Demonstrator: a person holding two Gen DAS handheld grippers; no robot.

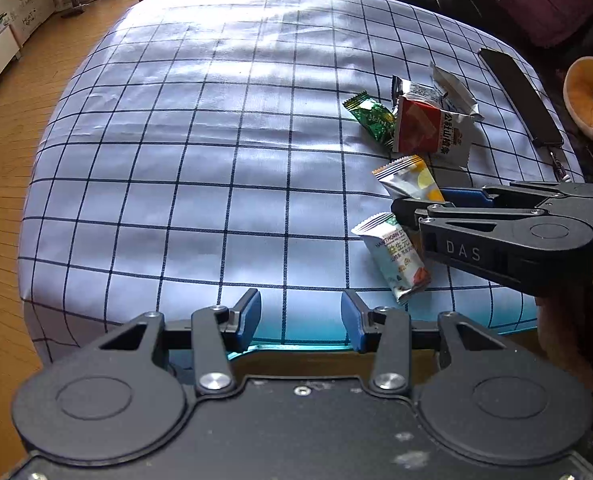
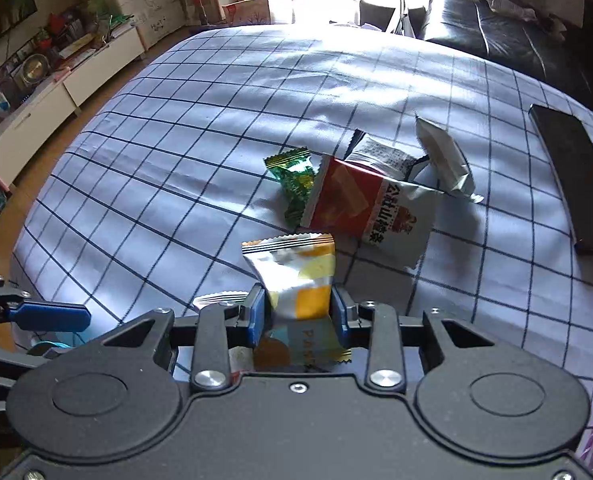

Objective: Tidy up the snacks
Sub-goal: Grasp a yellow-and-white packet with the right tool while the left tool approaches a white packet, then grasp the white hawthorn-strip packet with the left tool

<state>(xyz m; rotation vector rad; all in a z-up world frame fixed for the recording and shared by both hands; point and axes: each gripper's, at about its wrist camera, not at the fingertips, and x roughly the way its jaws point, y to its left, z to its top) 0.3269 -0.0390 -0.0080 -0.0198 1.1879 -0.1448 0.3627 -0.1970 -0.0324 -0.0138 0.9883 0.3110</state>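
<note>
Right claw [image 2: 297, 312]: blue pads clamped on the yellow-and-silver snack packet [image 2: 296, 276], one pad on each long side. The packet's long axis runs straight along the claw's pointing line; its crimped far end sticks out ahead of the fingertips, its near end sits back between the fingers. The left wrist view shows the same packet [image 1: 410, 179] gripped close above the checked cloth of the surface [image 1: 200, 152], near the right edge.

Left claw [image 1: 301, 316]: pads apart, nothing between them, hanging over the near edge of the surface.

Nearest loose item to the left claw: the white-and-green hawthorn packet [image 1: 396, 256], lying ahead and to its right, long axis running roughly from near edge to far edge, partly under the right claw's arm.

Remaining pile sits further toward the far right: red-and-white packet [image 2: 368, 204], green packet [image 2: 296, 184], silver packet [image 2: 444, 160], touching or overlapping one another.

Judgement: the right hand has its packet; where it should go is not visible in either view.
</note>
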